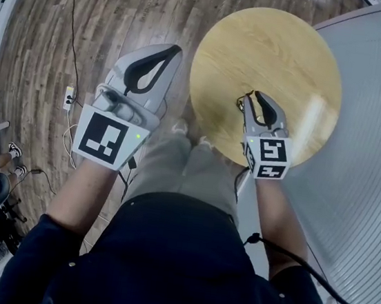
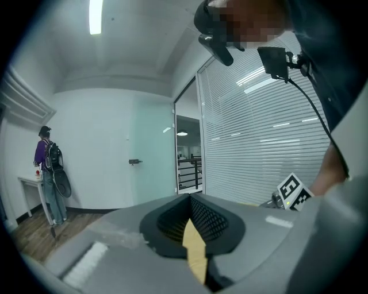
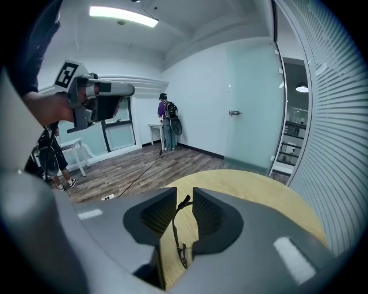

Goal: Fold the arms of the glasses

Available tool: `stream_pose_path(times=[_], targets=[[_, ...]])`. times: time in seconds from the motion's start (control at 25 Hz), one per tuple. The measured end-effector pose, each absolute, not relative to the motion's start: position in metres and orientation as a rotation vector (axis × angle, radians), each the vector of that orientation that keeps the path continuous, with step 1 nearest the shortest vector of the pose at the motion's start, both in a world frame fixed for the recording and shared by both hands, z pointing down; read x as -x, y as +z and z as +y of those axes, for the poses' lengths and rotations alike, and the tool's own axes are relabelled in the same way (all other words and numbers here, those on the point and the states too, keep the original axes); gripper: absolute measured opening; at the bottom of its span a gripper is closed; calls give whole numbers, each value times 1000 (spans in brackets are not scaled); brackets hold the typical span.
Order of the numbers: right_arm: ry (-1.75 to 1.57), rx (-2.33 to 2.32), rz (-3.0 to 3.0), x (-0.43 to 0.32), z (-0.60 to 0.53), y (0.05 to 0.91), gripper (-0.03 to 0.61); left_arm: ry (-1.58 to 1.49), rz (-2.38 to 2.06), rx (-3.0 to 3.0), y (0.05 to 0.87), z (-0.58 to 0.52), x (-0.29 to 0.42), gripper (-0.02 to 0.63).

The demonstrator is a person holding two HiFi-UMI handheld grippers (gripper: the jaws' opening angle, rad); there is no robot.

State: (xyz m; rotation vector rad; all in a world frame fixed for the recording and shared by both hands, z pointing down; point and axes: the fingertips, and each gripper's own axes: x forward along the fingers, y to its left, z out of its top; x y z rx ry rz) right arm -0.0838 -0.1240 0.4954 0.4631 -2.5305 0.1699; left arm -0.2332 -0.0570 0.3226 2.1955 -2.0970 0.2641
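My right gripper [image 1: 252, 94] [image 3: 184, 194] sits over the round wooden surface [image 1: 277, 48], its fingers drawn in to a narrow gap with the thin dark arm of the glasses [image 3: 174, 229] [image 1: 240, 104] between them. My left gripper [image 1: 174, 50] [image 2: 190, 198] hangs over the floor [image 1: 66, 41], fingers pressed together with nothing between them.
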Motion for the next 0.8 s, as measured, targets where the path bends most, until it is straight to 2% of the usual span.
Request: stream_pose_path(times=[0.8], targets=[[180,-460,-2499,87,-124,518,81,249,-2129,-2149,326,-44,244,3]])
